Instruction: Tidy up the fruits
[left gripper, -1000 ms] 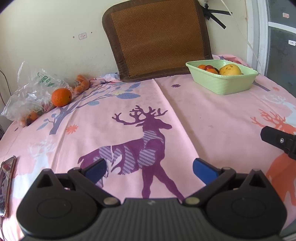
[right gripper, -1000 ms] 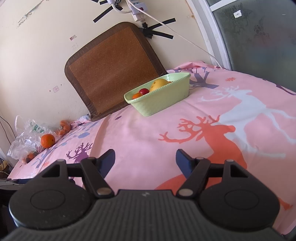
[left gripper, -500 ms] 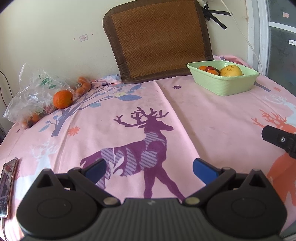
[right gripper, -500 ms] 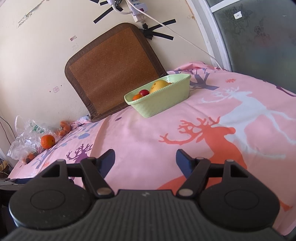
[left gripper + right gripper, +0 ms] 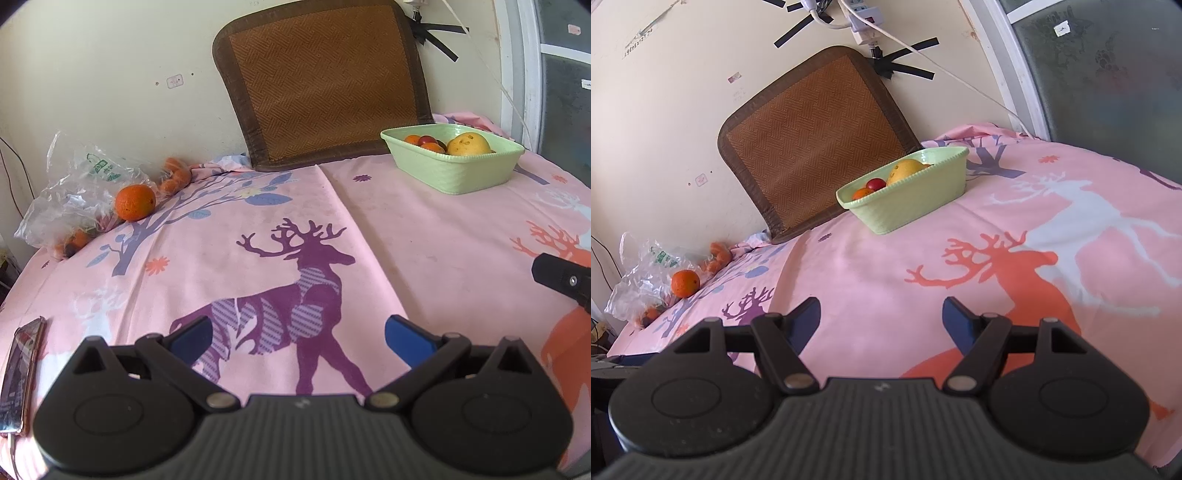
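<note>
Left wrist view: the left gripper [image 5: 297, 338] hangs low over the pink table [image 5: 424, 236], jaws wide apart, nothing in them. The orange [image 5: 135, 202] sits far off on the left, near the wall, touching a crinkly plastic bag [image 5: 79, 184]. More small orange fruit is inside and behind the bag — too small to count. The green basket [image 5: 456, 168] stands far right, with a big yellow fruit [image 5: 468, 144] and some small red and orange ones in it. A phone [image 5: 20, 373] lies at the near left edge. A black bit of the other gripper pokes in at the right edge.

Right wrist view: the right gripper [image 5: 881, 319] is also low over the table, jaws apart and empty. The basket [image 5: 908, 199] is straight ahead but well apart from it. The orange [image 5: 685, 283] is far left by the bag [image 5: 642, 273].

How the orange will handle, I think: round, firm, a bit heavy, w/ bumpy skin that should not slip much. It can roll, so take it across its fat middle, jaws on two opposite sides, and squeeze softly — too hard could bruise it. Come in from the open side, away from the bag, so the plastic does not get pinched too. The left gripper looks better placed for it.
</note>
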### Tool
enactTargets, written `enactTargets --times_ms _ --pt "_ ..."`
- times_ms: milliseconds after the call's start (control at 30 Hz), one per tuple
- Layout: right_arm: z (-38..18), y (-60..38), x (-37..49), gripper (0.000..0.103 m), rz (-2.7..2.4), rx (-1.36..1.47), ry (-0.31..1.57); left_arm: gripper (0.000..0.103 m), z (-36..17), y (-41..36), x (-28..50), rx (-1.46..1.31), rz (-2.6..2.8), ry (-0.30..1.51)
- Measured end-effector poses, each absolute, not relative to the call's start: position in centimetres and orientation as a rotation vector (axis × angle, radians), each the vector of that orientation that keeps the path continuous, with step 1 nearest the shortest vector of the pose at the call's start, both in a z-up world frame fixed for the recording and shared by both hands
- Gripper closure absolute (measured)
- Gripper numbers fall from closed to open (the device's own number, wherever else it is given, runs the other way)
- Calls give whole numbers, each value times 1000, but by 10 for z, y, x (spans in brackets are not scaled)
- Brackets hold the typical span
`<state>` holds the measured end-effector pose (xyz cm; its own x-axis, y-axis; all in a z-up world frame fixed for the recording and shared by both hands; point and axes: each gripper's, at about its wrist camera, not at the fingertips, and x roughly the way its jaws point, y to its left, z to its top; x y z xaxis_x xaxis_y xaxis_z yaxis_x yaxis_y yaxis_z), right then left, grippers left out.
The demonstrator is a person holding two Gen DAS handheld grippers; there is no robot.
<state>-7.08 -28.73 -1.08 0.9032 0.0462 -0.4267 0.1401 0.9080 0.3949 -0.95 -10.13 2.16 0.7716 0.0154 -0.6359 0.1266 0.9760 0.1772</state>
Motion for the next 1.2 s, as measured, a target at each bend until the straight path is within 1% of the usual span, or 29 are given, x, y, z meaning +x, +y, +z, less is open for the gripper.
enactTargets --times_ms 200,933,1200 --pt "-11 -287 -71 28 -51 433 445 0 24 -101 -12 232 -38 658" --pt "-11 -288 -71 28 -53 435 442 0 19 -96 -7 230 -25 700" --pt "-13 -288 -72 28 -55 435 440 0 21 -94 -9 221 -42 675"
